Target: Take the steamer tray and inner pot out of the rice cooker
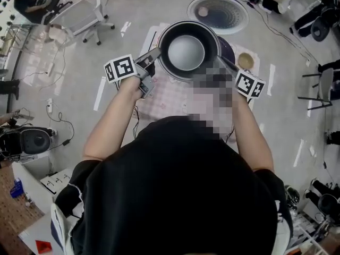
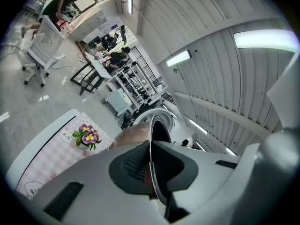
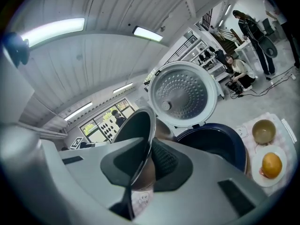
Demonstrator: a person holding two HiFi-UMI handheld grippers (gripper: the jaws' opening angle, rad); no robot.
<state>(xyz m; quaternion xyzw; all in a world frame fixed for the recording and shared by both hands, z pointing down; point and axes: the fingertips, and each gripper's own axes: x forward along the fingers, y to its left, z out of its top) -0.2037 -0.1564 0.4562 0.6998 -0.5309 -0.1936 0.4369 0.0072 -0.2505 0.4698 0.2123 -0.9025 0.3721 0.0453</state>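
Note:
The dark inner pot (image 1: 187, 49), with a pale grey inside, hangs in the air between both grippers in the head view. My left gripper (image 1: 158, 53) is shut on its left rim, and the thin rim edge (image 2: 151, 149) runs between the black pads. My right gripper (image 1: 222, 61) is shut on the opposite rim (image 3: 144, 139), partly behind a mosaic patch. The dark blue rice cooker (image 3: 218, 142) stands below and behind the pot, its perforated lid (image 3: 183, 93) swung open. No steamer tray is visible.
The cooker stands on a pink checked cloth (image 1: 170, 97) over the table. A small bowl (image 3: 264, 131) and an orange on a plate (image 3: 272, 165) lie to the cooker's right. A flower pot (image 2: 86, 136) stands at the left. An office chair (image 1: 87, 15) stands beyond.

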